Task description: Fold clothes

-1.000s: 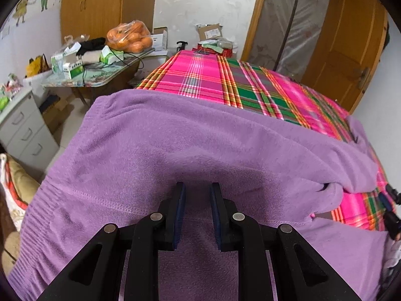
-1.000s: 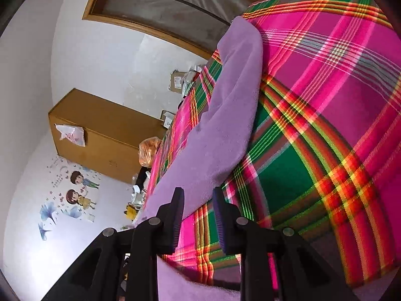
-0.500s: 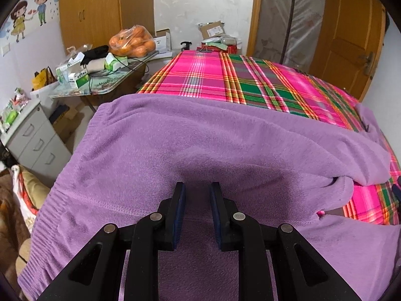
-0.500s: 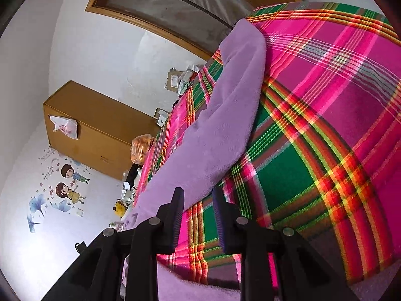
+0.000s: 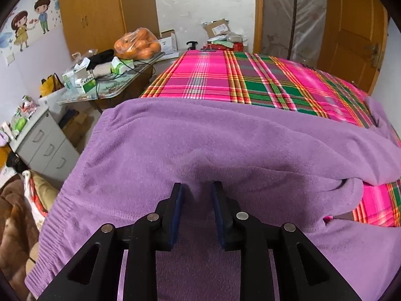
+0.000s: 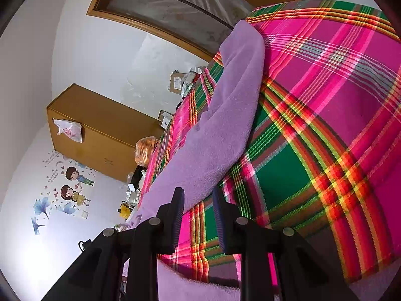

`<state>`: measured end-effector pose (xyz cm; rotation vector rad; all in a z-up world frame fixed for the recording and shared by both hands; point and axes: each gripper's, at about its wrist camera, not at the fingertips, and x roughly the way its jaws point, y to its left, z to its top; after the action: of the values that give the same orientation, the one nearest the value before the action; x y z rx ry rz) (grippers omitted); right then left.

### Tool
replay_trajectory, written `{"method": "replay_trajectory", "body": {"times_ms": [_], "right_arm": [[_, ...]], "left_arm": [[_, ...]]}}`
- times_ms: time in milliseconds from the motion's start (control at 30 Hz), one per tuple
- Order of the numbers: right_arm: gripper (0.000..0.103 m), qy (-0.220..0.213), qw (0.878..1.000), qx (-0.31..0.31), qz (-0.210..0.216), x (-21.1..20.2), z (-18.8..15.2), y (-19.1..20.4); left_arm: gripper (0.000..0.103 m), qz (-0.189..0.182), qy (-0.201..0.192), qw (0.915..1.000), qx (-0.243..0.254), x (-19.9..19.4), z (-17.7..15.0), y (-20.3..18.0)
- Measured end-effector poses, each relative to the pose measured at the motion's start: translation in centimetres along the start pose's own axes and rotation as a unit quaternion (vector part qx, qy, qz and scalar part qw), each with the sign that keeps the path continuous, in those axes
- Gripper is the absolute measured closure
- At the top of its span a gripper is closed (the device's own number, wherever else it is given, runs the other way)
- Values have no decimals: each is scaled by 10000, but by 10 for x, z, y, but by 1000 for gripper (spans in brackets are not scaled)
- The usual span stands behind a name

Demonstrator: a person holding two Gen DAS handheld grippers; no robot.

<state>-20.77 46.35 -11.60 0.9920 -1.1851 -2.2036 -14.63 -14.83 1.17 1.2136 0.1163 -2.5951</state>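
A purple fleece garment [image 5: 200, 150] lies spread across the near part of a bed with a pink and green plaid cover [image 5: 250, 80]. Its ribbed hem hangs off the left edge. My left gripper [image 5: 196, 193] sits low on the garment, its jaws narrowly apart with a raised ridge of purple fabric between the pads. In the right wrist view, tilted sideways, a long strip of the same garment [image 6: 225, 130] runs across the plaid cover [image 6: 325, 125]. My right gripper [image 6: 198, 198] is at the edge of that strip, jaws narrowly apart, fabric edge between them.
A cluttered side table [image 5: 107, 85] with a bag of oranges [image 5: 136, 44] stands left of the bed. Grey drawers [image 5: 45, 145] stand nearer left. A wooden wardrobe [image 5: 100, 10] and wooden doors [image 5: 351, 30] line the far wall. Boxes [image 5: 220, 32] sit beyond the bed.
The left wrist view has tilted up and levelled, showing more of the room and plaid cover. The right wrist view has shifted slightly. Both grippers keep the same narrow gap.
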Motion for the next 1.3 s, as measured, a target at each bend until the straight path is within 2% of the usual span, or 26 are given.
{"method": "replay_trajectory", "body": {"times_ms": [200,467,733,1067,1300], "right_arm": [[79,0,10000,46,40,-4,0,-4],[79,9,10000,53,49,-4,0,-3],[79,10,10000,30,30,-4,1,-3],[79,-35,10000,13,-2,-5,-2,-1],[78,-45,10000,-7,-10,-5,-3,0]], "left_arm": [[78,-68,16,9997,-238,-18,3,-2],[78,-26,-373,9993,-10,-67,17,-13],[78,-13,-380,9992,123,-84,15,-15],[78,-83,-533,9985,46,-113,8,-7],[78,-75,-688,9974,219,-136,7,-20]]}}
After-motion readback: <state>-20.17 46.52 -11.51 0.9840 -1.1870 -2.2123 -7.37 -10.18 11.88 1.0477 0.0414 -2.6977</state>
